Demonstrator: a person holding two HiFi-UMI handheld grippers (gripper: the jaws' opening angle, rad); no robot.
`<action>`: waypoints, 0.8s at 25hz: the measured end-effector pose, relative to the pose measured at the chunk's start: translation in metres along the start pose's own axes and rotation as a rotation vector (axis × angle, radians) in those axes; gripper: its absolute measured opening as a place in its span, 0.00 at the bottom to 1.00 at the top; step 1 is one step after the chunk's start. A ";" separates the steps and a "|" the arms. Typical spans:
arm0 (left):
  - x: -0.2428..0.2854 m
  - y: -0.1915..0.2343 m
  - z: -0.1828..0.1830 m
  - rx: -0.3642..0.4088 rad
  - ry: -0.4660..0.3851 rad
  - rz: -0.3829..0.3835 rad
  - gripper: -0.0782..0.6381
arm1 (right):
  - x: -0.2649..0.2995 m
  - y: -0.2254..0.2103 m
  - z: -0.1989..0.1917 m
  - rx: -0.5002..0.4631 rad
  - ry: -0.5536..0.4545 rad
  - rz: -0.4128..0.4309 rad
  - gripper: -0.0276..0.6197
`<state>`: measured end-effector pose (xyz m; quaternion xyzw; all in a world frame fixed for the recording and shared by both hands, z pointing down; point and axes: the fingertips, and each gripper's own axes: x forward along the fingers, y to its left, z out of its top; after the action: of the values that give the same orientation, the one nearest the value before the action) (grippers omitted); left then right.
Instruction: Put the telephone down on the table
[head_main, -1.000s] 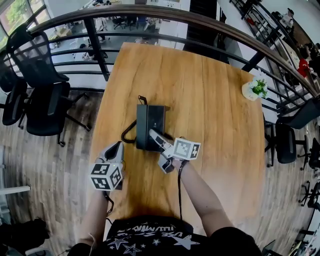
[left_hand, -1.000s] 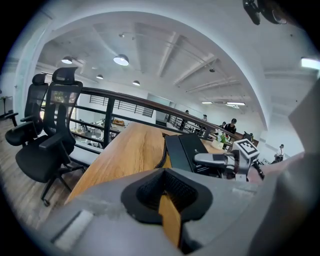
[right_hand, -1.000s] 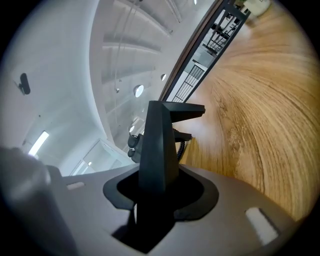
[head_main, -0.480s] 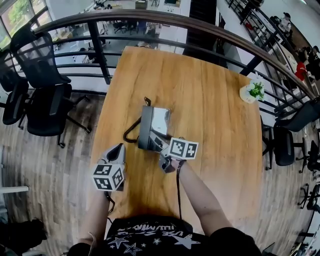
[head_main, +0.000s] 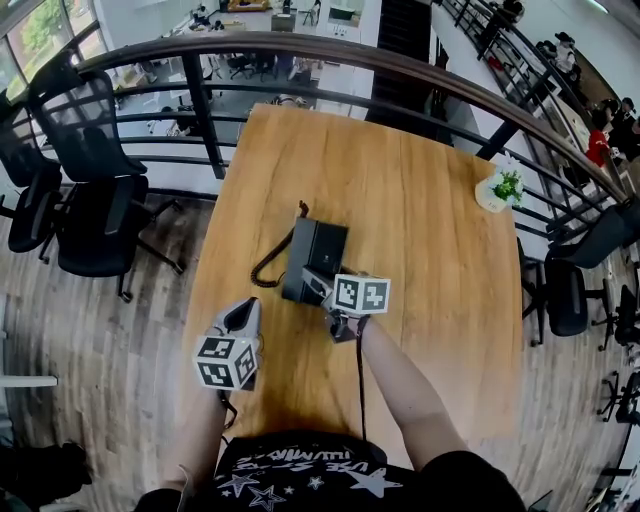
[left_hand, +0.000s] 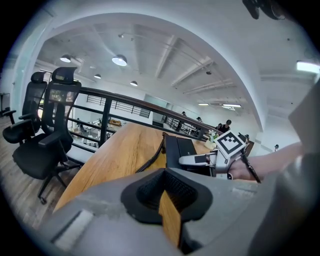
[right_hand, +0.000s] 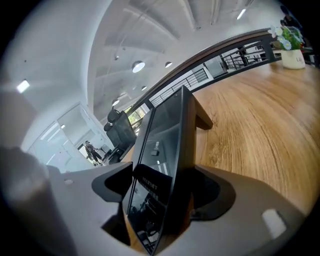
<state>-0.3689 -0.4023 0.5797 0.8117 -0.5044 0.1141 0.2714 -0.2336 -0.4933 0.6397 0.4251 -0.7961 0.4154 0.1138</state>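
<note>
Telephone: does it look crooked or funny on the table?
Yes. The black telephone sits crooked, turned at an angle to the edges of the table. Its near end is between the jaws of the right tool, which have just been opening. Its curly cord loops out to the left.

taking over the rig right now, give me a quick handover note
Left gripper: shut, empty, near-left of the phone.
Right gripper: jaws have just been opening; the phone's near edge sits between them, pads not pressing.
Phone: lying on the table, cord coiled at its left.
Done: phone looks set down and let go.
Left: draw the right gripper back clear of the phone.
</note>
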 end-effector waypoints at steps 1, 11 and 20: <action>-0.002 -0.001 -0.001 0.001 0.001 -0.003 0.11 | 0.000 0.001 0.001 -0.015 0.003 -0.002 0.60; -0.013 -0.001 0.003 0.008 -0.009 0.008 0.11 | -0.012 -0.004 0.004 -0.037 0.000 -0.010 0.72; -0.038 -0.013 -0.012 -0.041 -0.033 0.020 0.11 | -0.065 0.018 0.019 -0.135 -0.073 -0.040 0.72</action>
<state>-0.3741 -0.3627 0.5685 0.8026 -0.5193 0.0930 0.2785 -0.2038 -0.4646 0.5827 0.4474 -0.8172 0.3426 0.1212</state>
